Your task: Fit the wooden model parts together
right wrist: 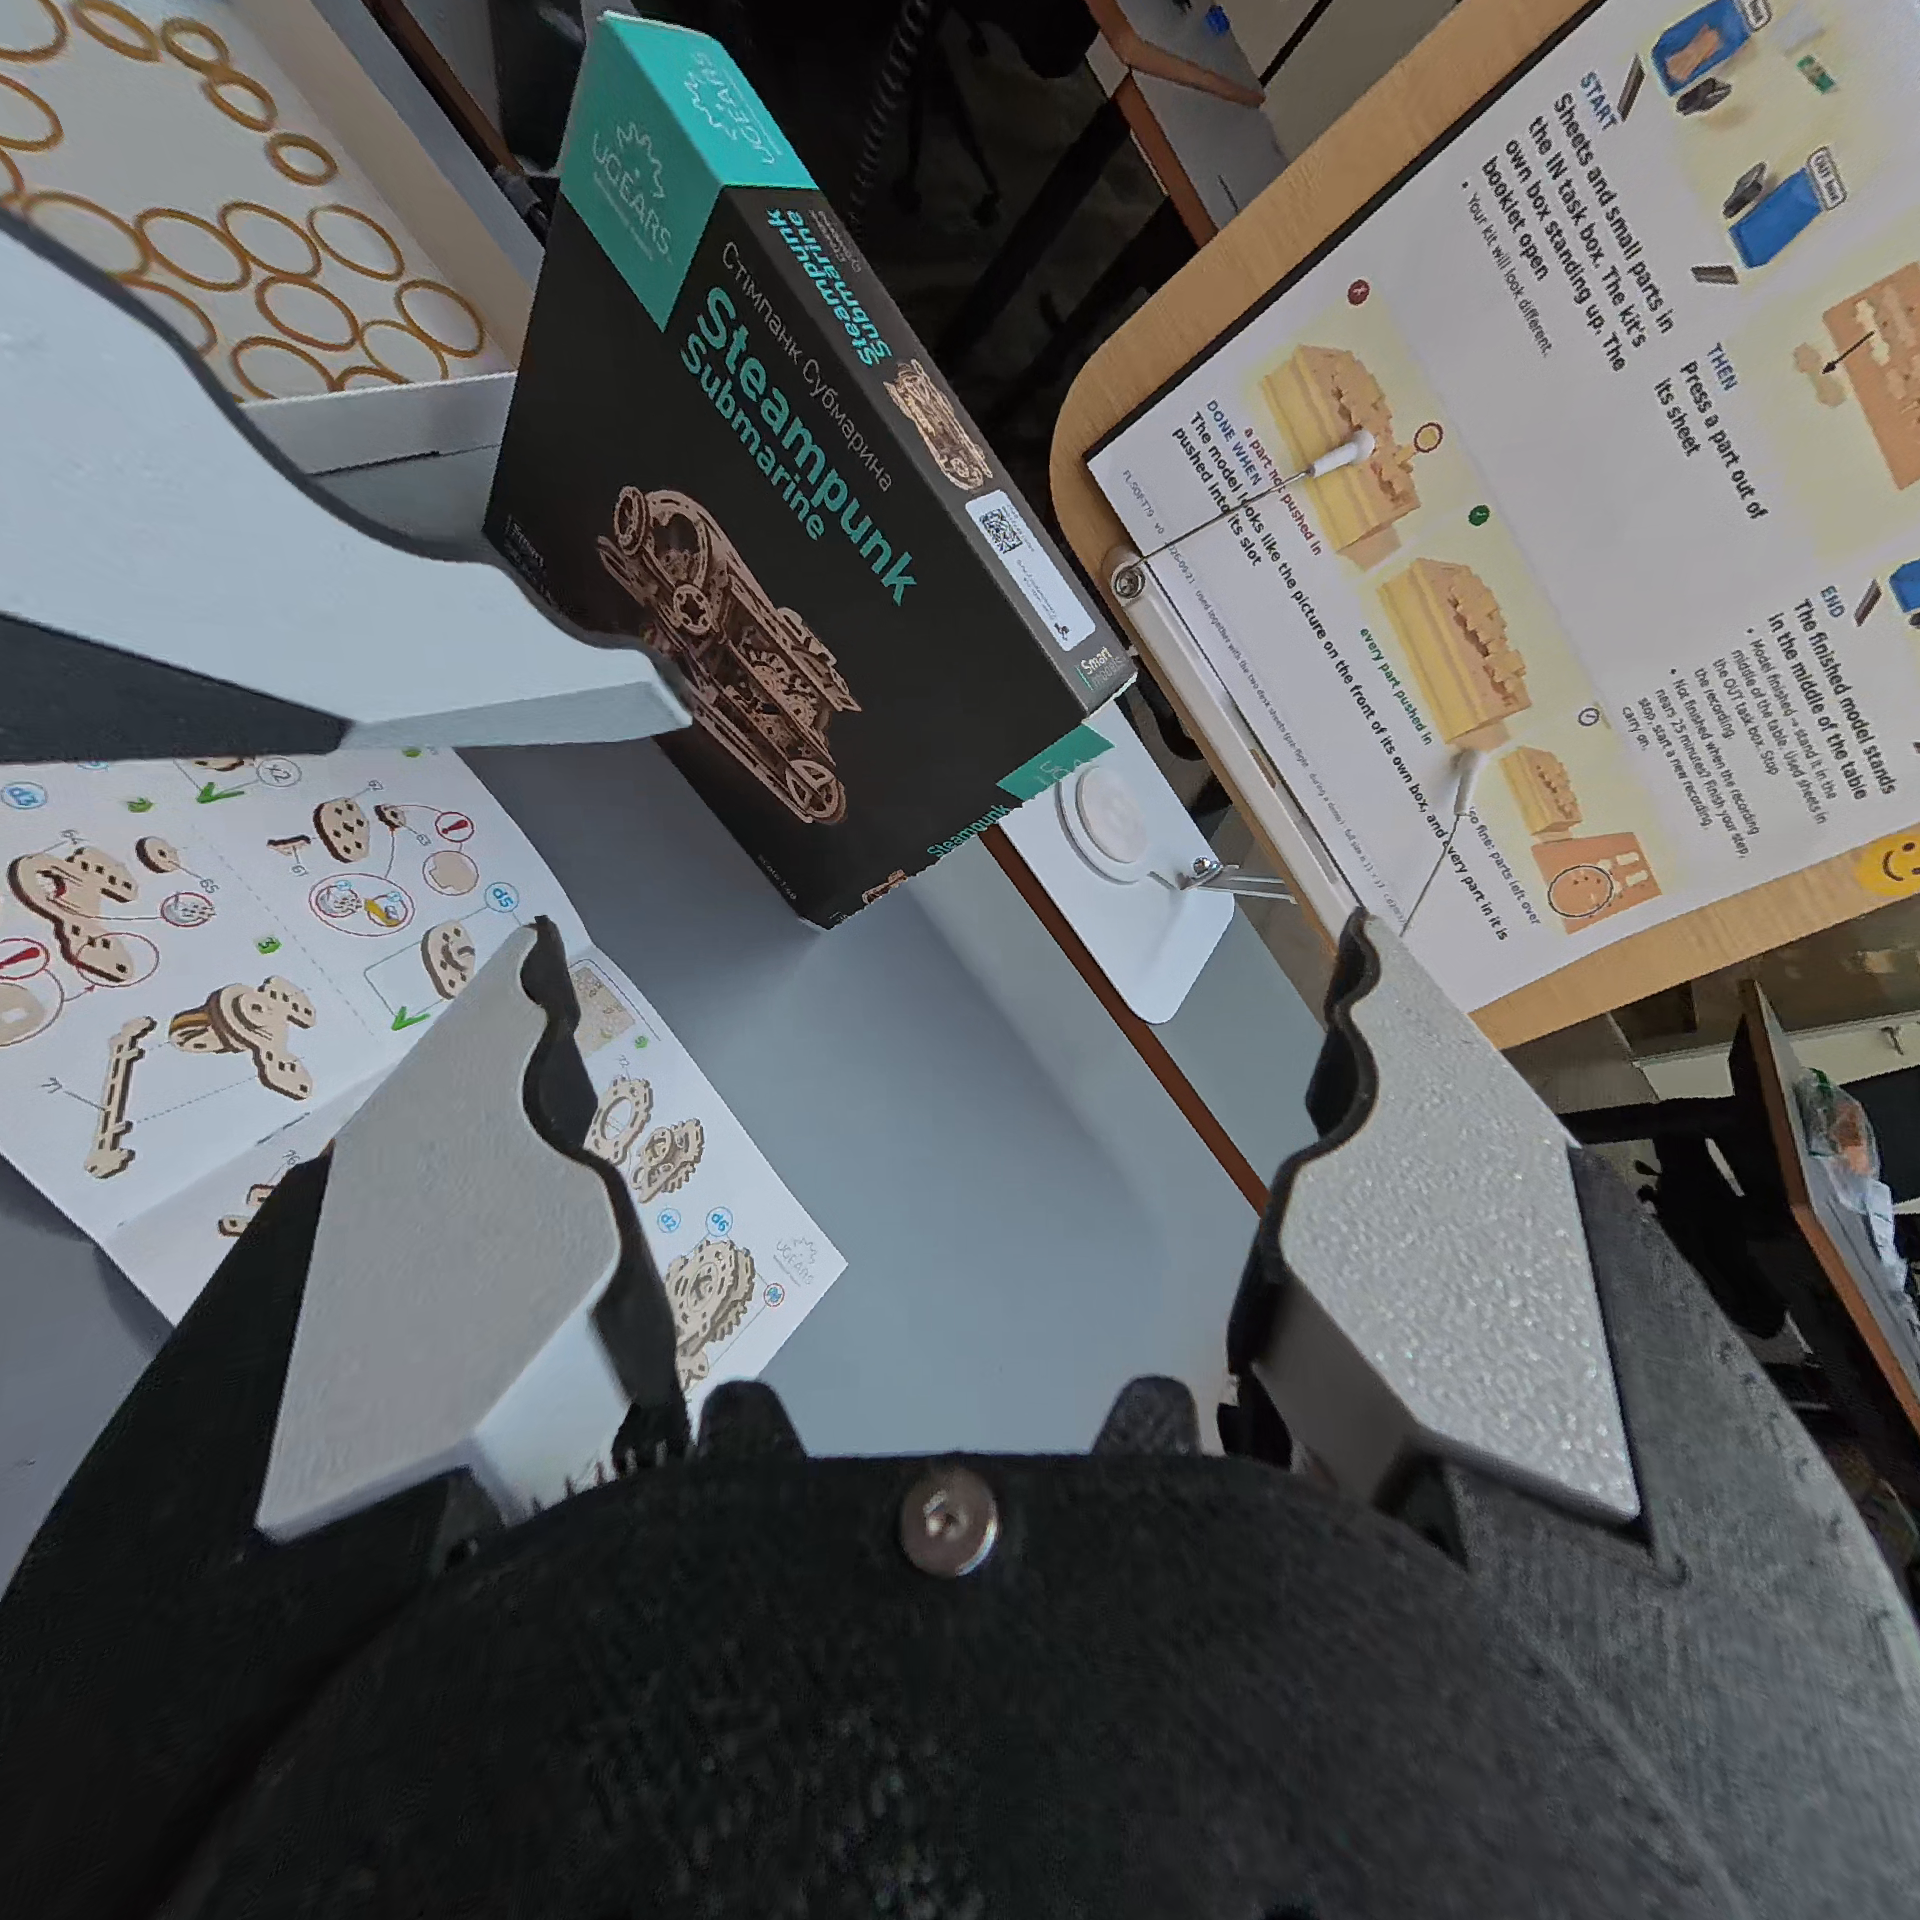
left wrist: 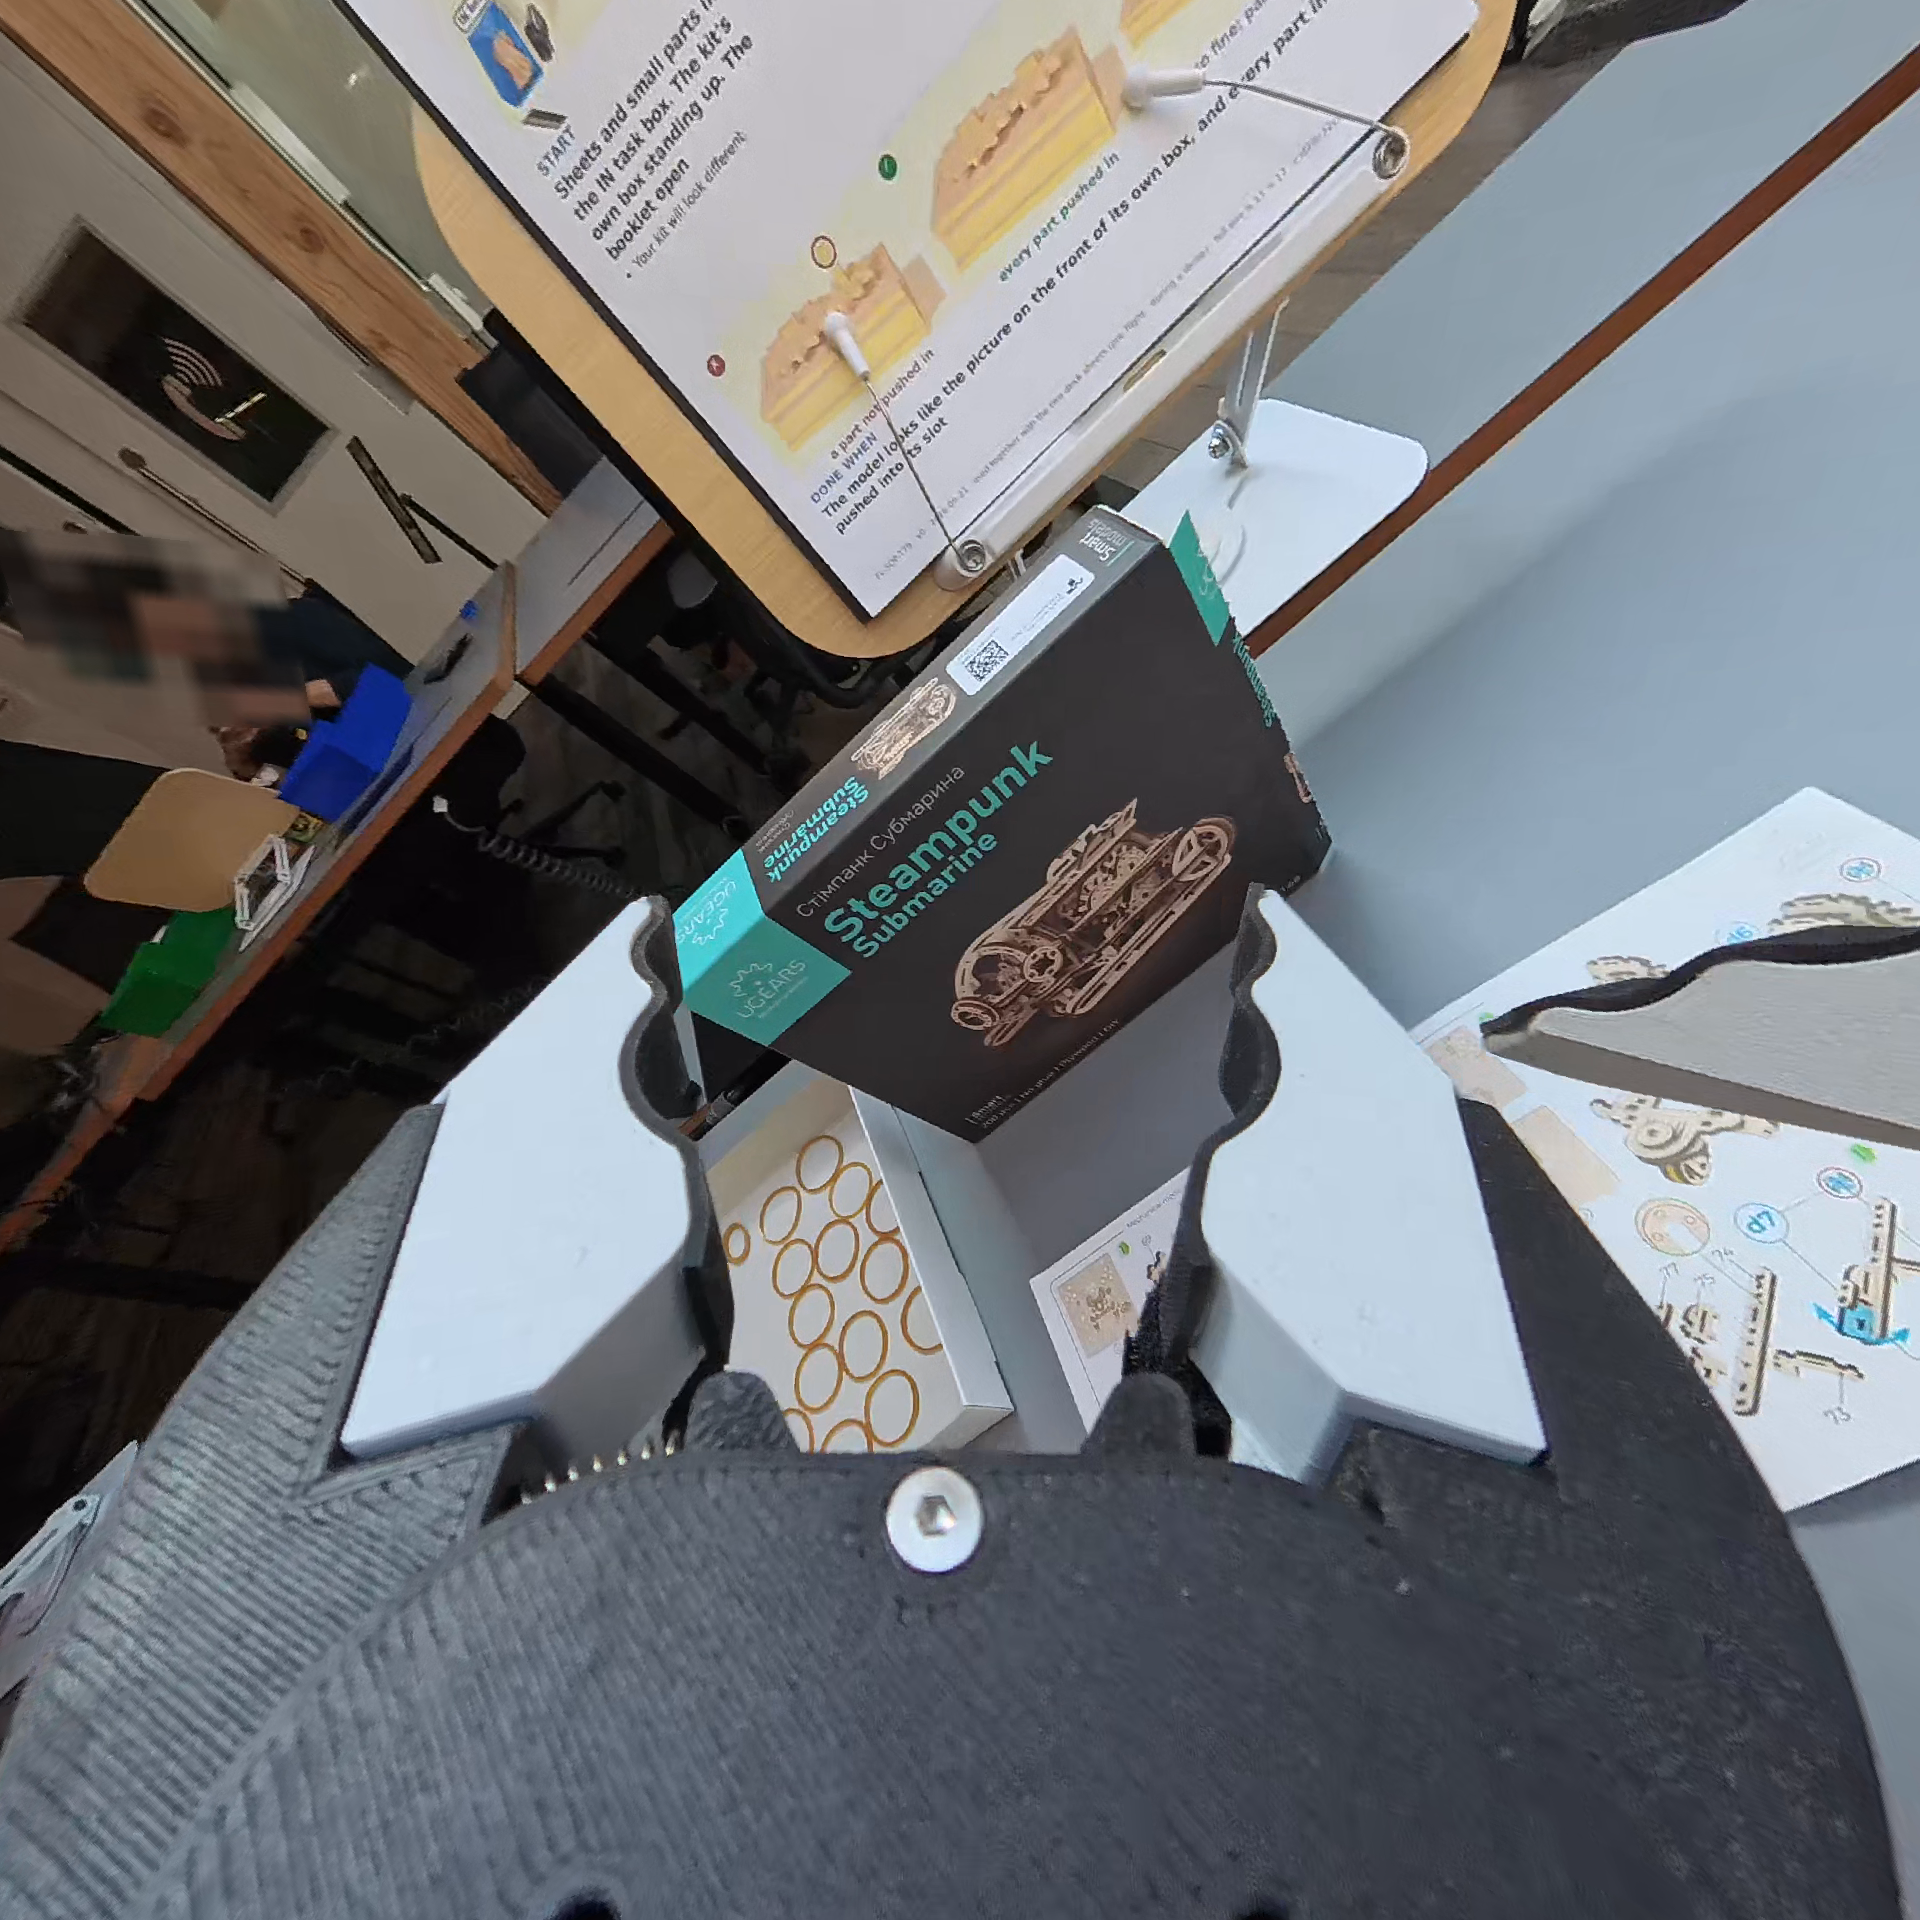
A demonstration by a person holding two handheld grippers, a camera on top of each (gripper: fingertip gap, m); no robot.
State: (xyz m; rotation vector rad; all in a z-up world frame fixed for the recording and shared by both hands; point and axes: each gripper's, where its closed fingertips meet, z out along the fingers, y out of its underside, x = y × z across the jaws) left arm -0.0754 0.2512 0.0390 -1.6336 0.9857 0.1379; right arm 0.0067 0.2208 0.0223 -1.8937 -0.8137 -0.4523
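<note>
The dark kit box [left wrist: 1039, 852] with teal corners stands upright on the grey table [left wrist: 1610, 623]. It also shows in the right wrist view [right wrist: 790, 520]. My left gripper [left wrist: 956, 914] is open and empty just in front of the box, and its pads do not press on it. One of its fingers [right wrist: 364, 623] reaches the box's front face. My right gripper [right wrist: 945, 930] is open and empty above bare table, to the right of the open instruction booklet [right wrist: 312, 935]. One of its fingers [left wrist: 1714, 1018] shows over the booklet [left wrist: 1714, 1247]. No loose wooden part shows.
A white box printed with orange rings [left wrist: 862, 1278] lies left of the kit box, also in the right wrist view [right wrist: 260, 260]. A wooden board with an instruction sheet [left wrist: 935, 260] on a white stand [left wrist: 1320, 478] stands behind, beyond the table's brown edge [right wrist: 1132, 1060].
</note>
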